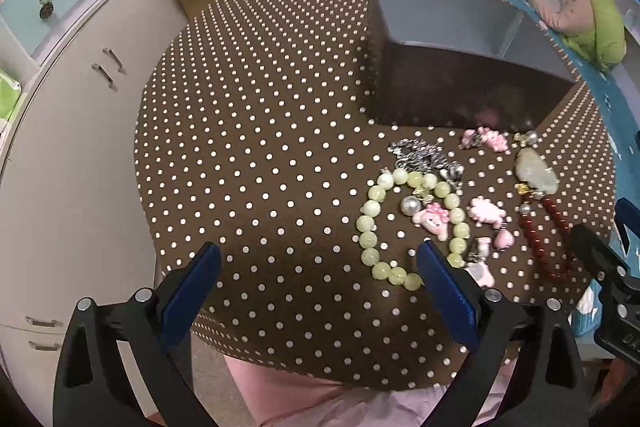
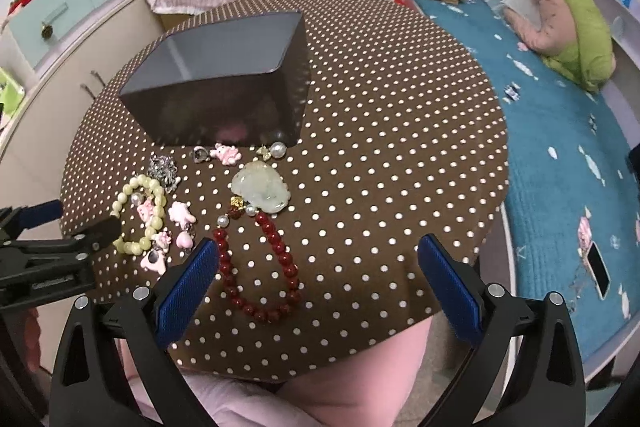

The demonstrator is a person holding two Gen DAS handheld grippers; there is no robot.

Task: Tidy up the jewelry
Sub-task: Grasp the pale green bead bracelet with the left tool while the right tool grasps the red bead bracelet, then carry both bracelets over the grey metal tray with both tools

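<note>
- Setting: a round table (image 2: 400, 131) under a brown dotted cloth carries a dark open box (image 2: 224, 83) toward its far side, with the jewelry spread loose on the cloth in front of the box.
- Left gripper (image 1: 318, 281): jaws spread wide and empty, hovering over the near edge of the table; its right finger sits just beside the pale green bead bracelet (image 1: 370, 227).
- Right gripper (image 2: 318, 279): jaws likewise wide apart, holding nothing, with the red bead bracelet (image 2: 256, 267) lying between the fingers' line of approach.
- Bead bracelets: probably strung loops, so limp as a whole though each bead is hard, round and slippery; a pinch across the strand, closing on the cord between two beads, should hold better than a pinch on a single bead.
- Jade-coloured pendant (image 2: 262, 191): joined to the red strand near small gold and pearl beads; likely the heaviest and most breakable piece, apt to swing when the strand is lifted.
- Pink charms (image 1: 486, 213): small, light and flat, lying close together inside and beside the green loop; a grip is likely to disturb their neighbours.
- Silver chain (image 1: 420, 155): a heaped tangle touching the green bracelet, soft and prone to snagging.
</note>
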